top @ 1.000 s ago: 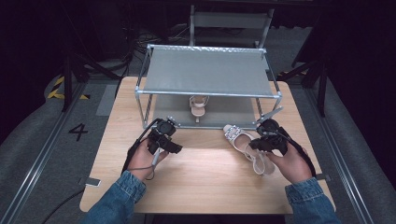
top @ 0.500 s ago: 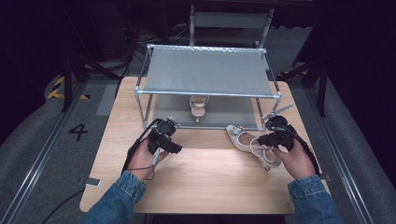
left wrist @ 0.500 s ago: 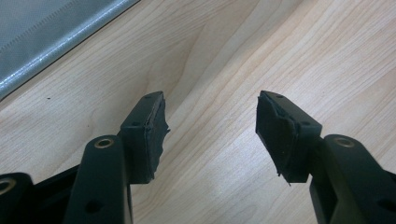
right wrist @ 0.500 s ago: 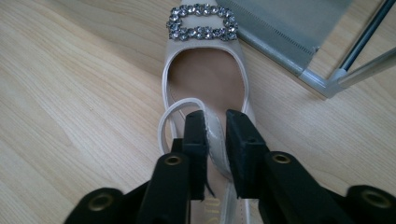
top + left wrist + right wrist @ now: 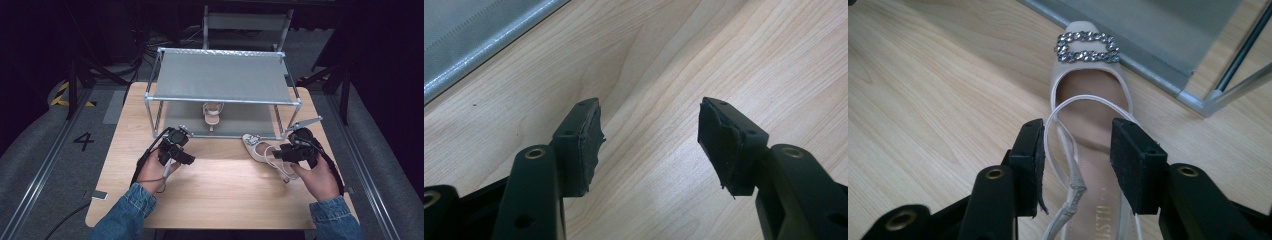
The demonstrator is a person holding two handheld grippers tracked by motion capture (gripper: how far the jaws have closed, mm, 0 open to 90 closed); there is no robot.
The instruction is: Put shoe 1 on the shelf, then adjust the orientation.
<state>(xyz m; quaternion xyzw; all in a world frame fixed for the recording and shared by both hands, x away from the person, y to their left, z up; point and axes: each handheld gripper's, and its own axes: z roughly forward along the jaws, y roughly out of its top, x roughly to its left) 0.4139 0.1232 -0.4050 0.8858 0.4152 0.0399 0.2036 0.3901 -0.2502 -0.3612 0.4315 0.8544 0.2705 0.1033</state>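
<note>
Rack (image 5: 222, 80) along table (image 5: 220, 200) far edge; one shoe (image 5: 212, 114) on rack's lower shelf; second shoe (image 5: 265, 154) on table before rack's right corner, near right edge.

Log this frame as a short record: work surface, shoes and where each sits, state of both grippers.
surface: wooden table with a grey two-tier rack
shoe 1: beige heel on the rack's lower shelf
shoe 2: buckled beige slingback on the table, toe toward the rack
right gripper: jaws just opened, astride the slingback's heel strap, pads off it
left gripper: open, nothing between the jaws
</note>
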